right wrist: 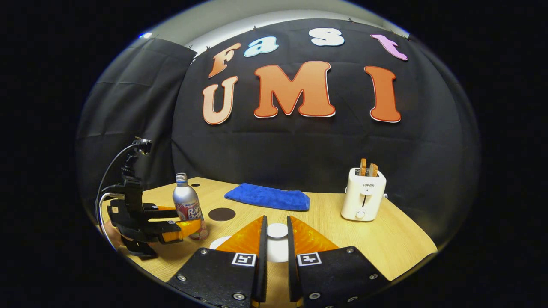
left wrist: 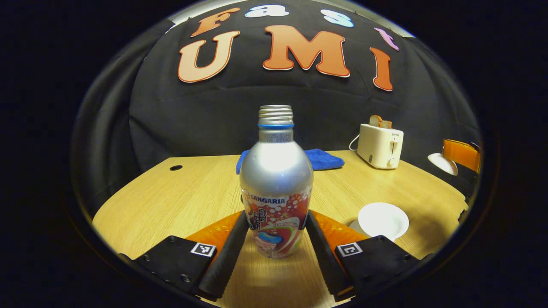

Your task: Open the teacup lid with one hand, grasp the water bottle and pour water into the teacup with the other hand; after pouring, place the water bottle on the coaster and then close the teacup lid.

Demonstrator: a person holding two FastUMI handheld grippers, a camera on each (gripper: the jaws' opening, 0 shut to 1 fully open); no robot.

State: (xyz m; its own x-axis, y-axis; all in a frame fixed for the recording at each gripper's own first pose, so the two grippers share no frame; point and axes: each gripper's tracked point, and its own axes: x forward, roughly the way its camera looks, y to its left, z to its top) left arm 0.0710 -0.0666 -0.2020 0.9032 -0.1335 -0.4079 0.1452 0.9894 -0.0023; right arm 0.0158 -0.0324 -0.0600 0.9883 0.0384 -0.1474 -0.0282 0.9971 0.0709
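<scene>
Water bottle (left wrist: 276,179) tight between left tongs (left wrist: 277,218); teacup lid (right wrist: 277,231) tight between right tongs (right wrist: 277,220).

Wooden table (right wrist: 385,244) — bottle (left wrist: 276,184), towel (right wrist: 267,196), toaster (right wrist: 364,194)

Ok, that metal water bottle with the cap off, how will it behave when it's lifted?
The water bottle looks like rigid metal, so it probably won't squash. Its smooth, glossy shoulder may be slippery; the left hand-held gripper brackets the lower, labelled part. With no cap on the neck, tilting would likely spill.
</scene>
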